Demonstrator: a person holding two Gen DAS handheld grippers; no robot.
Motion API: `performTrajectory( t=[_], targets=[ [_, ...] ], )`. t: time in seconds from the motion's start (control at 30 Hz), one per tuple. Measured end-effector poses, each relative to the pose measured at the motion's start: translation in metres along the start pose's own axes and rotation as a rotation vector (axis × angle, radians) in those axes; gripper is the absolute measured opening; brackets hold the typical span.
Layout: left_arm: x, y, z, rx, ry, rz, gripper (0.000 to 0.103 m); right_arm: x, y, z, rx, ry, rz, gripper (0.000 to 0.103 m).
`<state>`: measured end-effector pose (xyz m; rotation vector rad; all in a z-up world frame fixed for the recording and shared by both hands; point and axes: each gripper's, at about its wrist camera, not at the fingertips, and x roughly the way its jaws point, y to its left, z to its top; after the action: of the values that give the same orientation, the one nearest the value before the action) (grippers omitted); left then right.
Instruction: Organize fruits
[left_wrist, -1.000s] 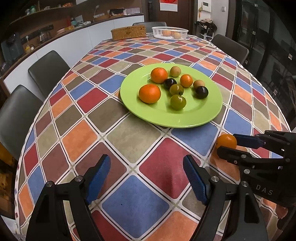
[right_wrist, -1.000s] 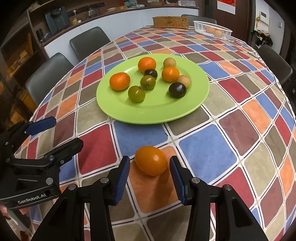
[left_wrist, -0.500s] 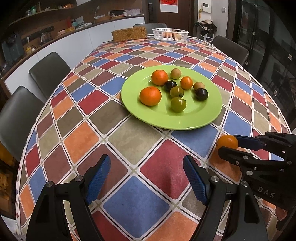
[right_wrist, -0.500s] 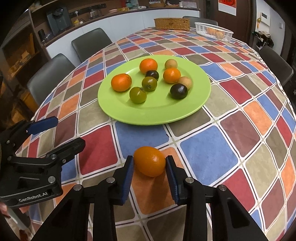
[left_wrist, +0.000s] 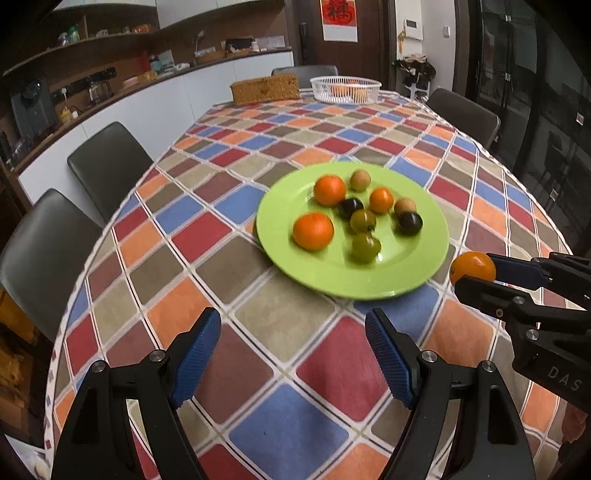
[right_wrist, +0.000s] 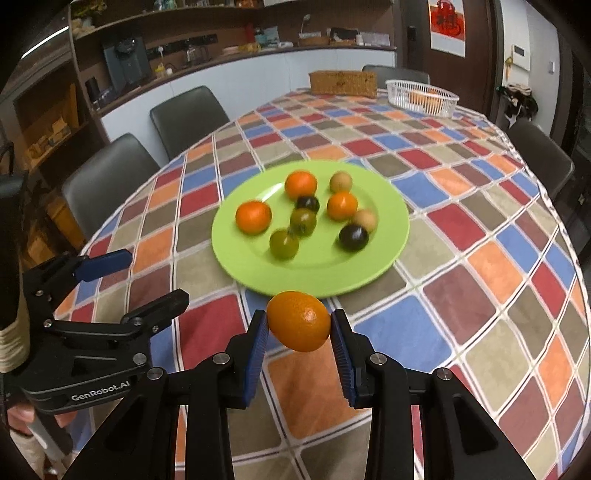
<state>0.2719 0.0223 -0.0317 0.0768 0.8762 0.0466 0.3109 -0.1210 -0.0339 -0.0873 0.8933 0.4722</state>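
On checkered tablecloth, left fingers released, right fingers grasping orange

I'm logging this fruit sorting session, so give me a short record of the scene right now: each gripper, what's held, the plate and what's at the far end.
right gripper: shut on the orange fruit, held at the near edge of the plate
left gripper: open, nothing between its pads, over the tablecloth
green plate: on the table, holding eight small fruits, orange, green, dark and tan
far end: white basket beside a wicker box
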Motion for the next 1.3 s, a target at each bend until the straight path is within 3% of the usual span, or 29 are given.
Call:
performTrajectory(
  t=[0.4,0.9,1.03,1.13,1.3],
  targets=[
    [0.008,0.011,0.023,-0.009,-0.036,0.017,0.08,0.018,-0.006,0.031,0.015,-0.034,-0.002,0.036],
    [0.028,0.017,0.025,-0.014,-0.011,0.024,0.08,0.06,-0.017,0.046,0.035,0.024,-0.005,0.036],
    [0.028,0.016,0.025,-0.012,-0.014,0.025,0.08,0.063,-0.019,0.045,0.04,0.04,-0.002,0.037],
    [0.026,0.015,0.025,-0.01,-0.017,0.025,0.08,0.061,-0.019,0.045,0.045,0.032,-0.013,0.045],
    [0.016,0.015,0.023,-0.014,-0.03,0.027,0.08,0.048,-0.019,0.043,0.053,0.016,-0.017,0.045]
  ],
)
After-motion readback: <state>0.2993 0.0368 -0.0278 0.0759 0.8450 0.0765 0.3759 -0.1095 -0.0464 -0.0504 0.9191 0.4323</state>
